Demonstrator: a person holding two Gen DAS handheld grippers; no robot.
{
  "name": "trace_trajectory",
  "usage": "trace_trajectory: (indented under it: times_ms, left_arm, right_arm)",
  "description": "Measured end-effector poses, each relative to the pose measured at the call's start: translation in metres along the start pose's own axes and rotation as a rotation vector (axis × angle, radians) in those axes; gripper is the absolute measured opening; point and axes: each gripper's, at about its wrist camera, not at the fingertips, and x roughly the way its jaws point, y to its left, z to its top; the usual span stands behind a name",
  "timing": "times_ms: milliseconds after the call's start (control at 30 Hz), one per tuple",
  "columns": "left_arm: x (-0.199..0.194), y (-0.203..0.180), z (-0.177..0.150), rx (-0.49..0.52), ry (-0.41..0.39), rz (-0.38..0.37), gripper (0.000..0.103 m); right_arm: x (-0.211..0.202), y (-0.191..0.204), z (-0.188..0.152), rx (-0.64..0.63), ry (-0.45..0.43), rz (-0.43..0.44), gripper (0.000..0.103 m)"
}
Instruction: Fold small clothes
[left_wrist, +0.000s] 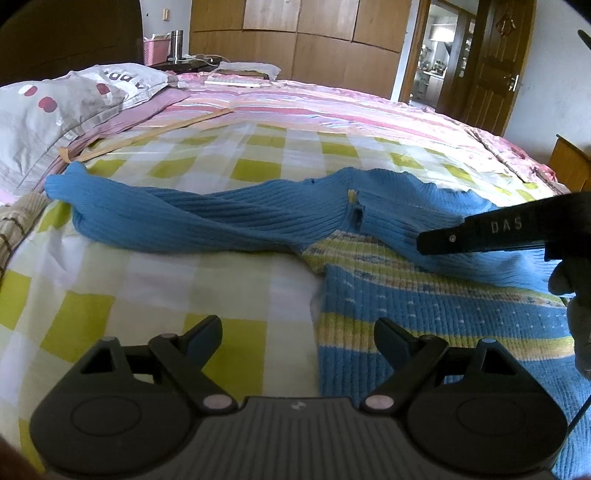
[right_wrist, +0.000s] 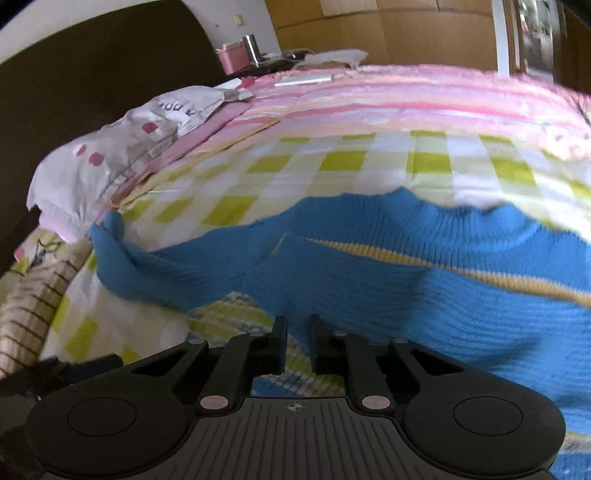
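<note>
Left tongs (left_wrist: 297, 334) gape wide, empty; right tongs (right_wrist: 297, 341) seemingly pinch sweater (right_wrist: 369, 280).

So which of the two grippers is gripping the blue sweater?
The right gripper: its fingers are nearly closed, pinching the blue sweater. The left gripper is wide open, holding nothing.

The left gripper (left_wrist: 297, 334) sits low and level, its two fingers spread wide apart with nothing between them. The right gripper (right_wrist: 297, 341) has its fingers drawn close, parallel, leaving only a narrow gap in which blue knit shows; whether they pinch it cannot be told. In the left wrist view the right gripper reaches in from the right edge, pointing leftward, with a gloved hand (left_wrist: 576, 295) beneath it.
</note>
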Motion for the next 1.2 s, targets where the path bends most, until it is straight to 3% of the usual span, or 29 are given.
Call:
trace_trajectory:
  times_ms: [167, 300, 467, 567, 767, 833, 933, 1033, 1200]
  left_arm:
    - [0.000, 0.000, 0.000, 0.000, -0.001, 0.002, 0.094]
    - [0.001, 0.000, 0.000, 0.002, 0.000, 0.003, 0.094]
    - [0.001, 0.000, 0.000, 0.002, 0.001, -0.001, 0.094]
    - [0.001, 0.001, 0.000, 0.002, -0.001, 0.001, 0.094]
    - [0.001, 0.002, 0.001, -0.009, 0.001, -0.006, 0.094]
    - [0.002, 0.002, 0.000, -0.008, 0.001, -0.007, 0.094]
    - [0.002, 0.002, 0.000, -0.004, 0.001, -0.007, 0.094]
    - [0.001, 0.001, 0.000, -0.003, -0.004, -0.011, 0.094]
    - [-0.001, 0.000, 0.000, 0.014, -0.043, 0.018, 0.094]
  right_arm:
    - [0.002, 0.017, 0.000, -0.117, -0.030, -0.041, 0.016]
    - [0.016, 0.028, -0.005, -0.222, -0.020, -0.075, 0.022]
    - [0.030, 0.032, -0.011, -0.326, -0.016, -0.161, 0.019]
    - [0.027, 0.020, -0.003, -0.207, -0.003, -0.124, 0.011]
    - [0.008, -0.022, 0.012, 0.154, -0.010, 0.108, 0.005]
    - [0.009, -0.021, 0.011, 0.130, 0.024, 0.154, 0.006]
    - [0.009, -0.010, 0.005, 0.028, 0.052, 0.108, 0.012]
    - [0.006, -0.013, 0.005, 0.052, 0.033, 0.116, 0.012]
    - [0.015, -0.008, 0.008, 0.023, 0.007, 0.060, 0.012]
